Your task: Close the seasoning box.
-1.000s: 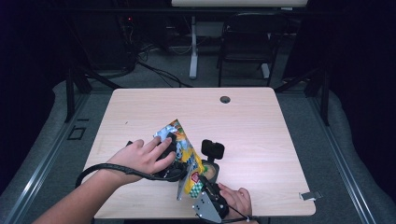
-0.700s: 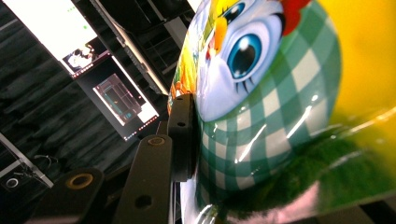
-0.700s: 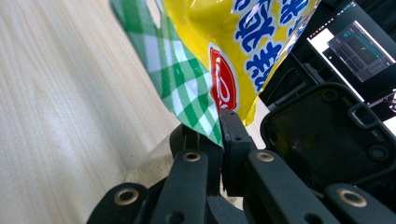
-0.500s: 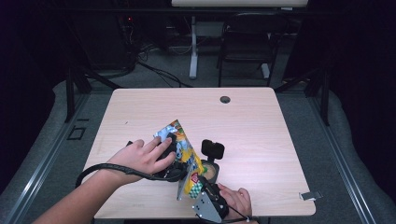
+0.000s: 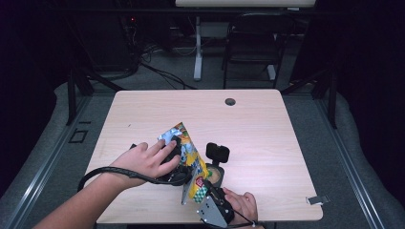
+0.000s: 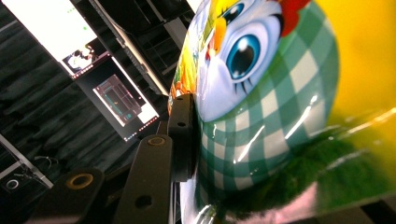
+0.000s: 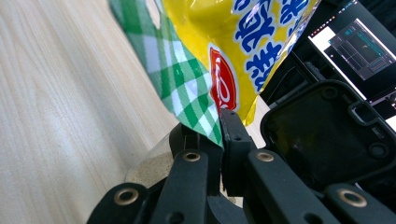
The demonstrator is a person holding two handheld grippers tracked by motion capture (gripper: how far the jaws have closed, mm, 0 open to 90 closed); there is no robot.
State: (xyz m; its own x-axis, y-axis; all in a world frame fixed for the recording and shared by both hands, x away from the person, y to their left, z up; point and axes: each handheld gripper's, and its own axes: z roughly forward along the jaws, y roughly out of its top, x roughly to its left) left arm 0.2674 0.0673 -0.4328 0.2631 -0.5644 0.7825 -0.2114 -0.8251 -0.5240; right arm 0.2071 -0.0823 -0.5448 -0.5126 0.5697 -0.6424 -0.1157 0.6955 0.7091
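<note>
Table (image 5: 286, 143): a pale wood-grain top, rectangular with rounded corners, with a small dark round grommet (image 5: 230, 101) near its far edge. Snack bag (image 5: 187, 162): glossy, crinkled foil printed in yellow with green-and-white check and a cartoon face, held tilted above the near middle of the table between both hands. Left claw (image 5: 175, 164): black, its jaws partly apart and pressed flat against the bag's puffed side; in the left gripper view one black pad (image 6: 181, 135) lies on the checked print. Right claw (image 7: 219, 130): black jaws nearly together, pinching the bag's flat checked bottom corner. Clear cup (image 5: 213, 174): a small round container on the table just right of the bag, holding pale, sandy crumbs (image 7: 147, 172); a black square-cornered lid (image 5: 217, 152) stands at its far side.
</note>
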